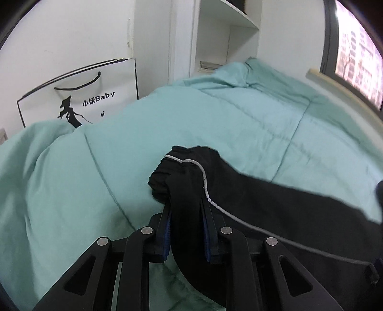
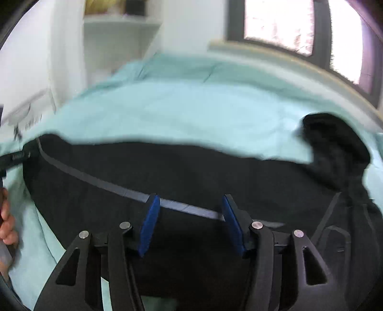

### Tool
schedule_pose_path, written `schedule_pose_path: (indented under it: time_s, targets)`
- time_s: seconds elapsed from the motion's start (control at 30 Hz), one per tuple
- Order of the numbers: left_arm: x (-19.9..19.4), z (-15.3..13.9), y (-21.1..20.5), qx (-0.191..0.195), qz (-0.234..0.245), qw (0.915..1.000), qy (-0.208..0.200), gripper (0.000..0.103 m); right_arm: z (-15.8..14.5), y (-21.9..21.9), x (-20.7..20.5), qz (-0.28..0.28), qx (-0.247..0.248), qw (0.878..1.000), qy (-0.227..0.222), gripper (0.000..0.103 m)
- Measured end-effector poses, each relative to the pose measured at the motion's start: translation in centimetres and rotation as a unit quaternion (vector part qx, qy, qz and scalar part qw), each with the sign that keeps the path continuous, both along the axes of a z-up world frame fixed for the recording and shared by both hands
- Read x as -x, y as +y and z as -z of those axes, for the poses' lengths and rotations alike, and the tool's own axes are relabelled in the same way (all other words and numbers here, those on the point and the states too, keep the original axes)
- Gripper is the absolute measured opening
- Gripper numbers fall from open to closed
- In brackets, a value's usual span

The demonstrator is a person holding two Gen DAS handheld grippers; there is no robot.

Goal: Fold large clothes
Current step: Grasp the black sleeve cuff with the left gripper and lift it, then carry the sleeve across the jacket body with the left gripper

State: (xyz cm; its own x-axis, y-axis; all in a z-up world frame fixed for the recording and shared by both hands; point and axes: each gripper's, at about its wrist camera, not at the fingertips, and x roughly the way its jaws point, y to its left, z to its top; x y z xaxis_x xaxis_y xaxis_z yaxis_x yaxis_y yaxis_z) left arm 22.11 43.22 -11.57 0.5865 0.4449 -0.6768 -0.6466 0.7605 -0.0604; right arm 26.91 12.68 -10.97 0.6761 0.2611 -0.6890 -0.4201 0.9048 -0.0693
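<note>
This is a home bedroom: a bed (image 1: pixel 215 124) under a quilted mint-green duvet fills the room, with white built-in shelves (image 1: pixel 227 31) at its head, a dark-framed window (image 2: pixel 299 26) alongside, and a white paper shopping bag (image 1: pixel 79 93) against the wall.

Daylight enters through the window (image 2: pixel 280 21) at far right; its panes are overexposed to white-pink glare in both views. The green bedcover (image 1: pixel 215 114) is evenly and softly lit, without hard shadows. The black garment (image 1: pixel 275 203) shows almost no surface detail. The right wrist view is heavily motion-blurred. Fisheye distortion bends edges, and the corners are vignetted black.
</note>
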Motion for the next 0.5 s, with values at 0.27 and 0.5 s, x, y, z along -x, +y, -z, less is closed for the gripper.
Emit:
schedule_pose_path:
  time_s: [0.27, 0.5]
  targets:
    - [1.4, -3.5, -4.1, -0.019, 0.078, 0.996, -0.038, 0.022, 3.5, 0.8, -1.7, -0.013, 0.018, 0.997, 0.07, 0.059]
    - [3.7, -10.6, -13.5, -0.035, 0.211, 0.9715, -0.101, 0.023, -2.6, -6.9, 3.3, 0.045, -0.088, 0.994, 0.051, 0.059]
